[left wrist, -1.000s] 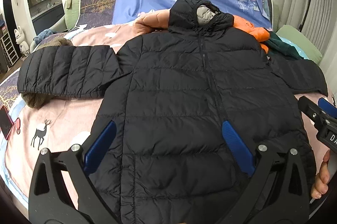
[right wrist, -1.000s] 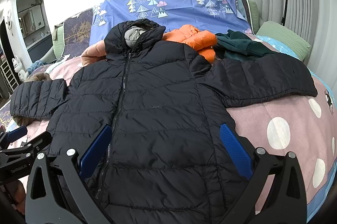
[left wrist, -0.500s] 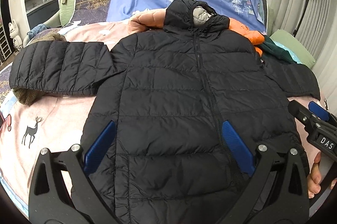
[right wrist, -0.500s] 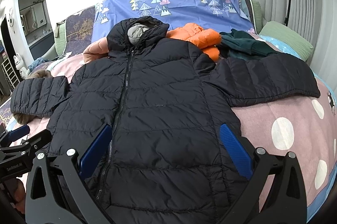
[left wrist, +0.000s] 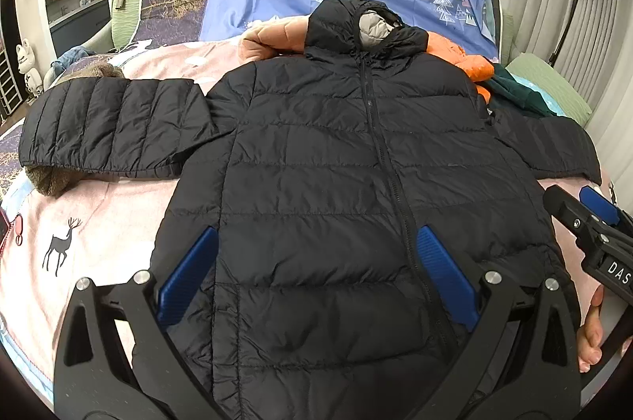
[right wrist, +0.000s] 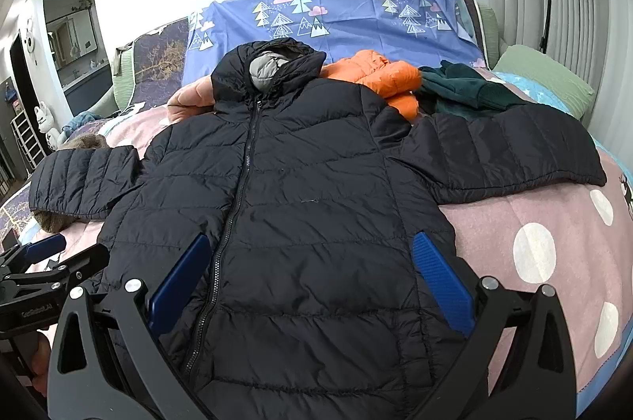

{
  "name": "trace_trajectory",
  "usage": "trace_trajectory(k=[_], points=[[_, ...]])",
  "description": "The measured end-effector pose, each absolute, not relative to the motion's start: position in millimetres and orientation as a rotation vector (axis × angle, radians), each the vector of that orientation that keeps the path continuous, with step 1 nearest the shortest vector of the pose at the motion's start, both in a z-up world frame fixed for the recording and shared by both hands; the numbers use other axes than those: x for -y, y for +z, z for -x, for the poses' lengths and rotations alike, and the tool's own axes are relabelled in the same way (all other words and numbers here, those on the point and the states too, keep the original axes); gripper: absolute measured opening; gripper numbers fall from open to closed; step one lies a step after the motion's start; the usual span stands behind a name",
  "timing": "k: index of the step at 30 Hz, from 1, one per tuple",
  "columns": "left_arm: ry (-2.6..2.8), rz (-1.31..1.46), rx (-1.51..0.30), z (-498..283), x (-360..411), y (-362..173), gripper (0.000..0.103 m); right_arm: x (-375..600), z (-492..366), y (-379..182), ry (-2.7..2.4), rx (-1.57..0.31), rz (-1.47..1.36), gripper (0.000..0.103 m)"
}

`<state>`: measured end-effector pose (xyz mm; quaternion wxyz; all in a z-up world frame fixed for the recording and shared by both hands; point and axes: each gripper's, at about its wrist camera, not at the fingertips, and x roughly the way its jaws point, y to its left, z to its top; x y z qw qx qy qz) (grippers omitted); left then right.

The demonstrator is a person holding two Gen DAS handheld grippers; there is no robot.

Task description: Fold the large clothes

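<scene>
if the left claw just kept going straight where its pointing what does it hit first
Most likely the black puffer jacket. The left claw is open and aimed over the jacket's lower front, just left of the zipper, with nothing between. Depth is unclear, so how soon it touches cannot be told.

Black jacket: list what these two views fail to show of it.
- Black jacket hem: hidden in both views behind the left gripper and right gripper.
- Left cuff opening, right wrist view: too small and dark.
- Jacket's back: face down on the bedspread.
</scene>
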<state>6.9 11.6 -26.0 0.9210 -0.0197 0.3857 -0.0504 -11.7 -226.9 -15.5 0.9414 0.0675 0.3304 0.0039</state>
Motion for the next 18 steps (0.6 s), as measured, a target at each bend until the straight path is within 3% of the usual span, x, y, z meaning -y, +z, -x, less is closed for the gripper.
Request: trace_trajectory(k=[18], points=[[-0.120, 0.051, -0.791, -4.1, -9.2, -30.3, 0.101, 231.3, 14.7, -19.3, -0.002, -0.679, -0.138, 0.102]])
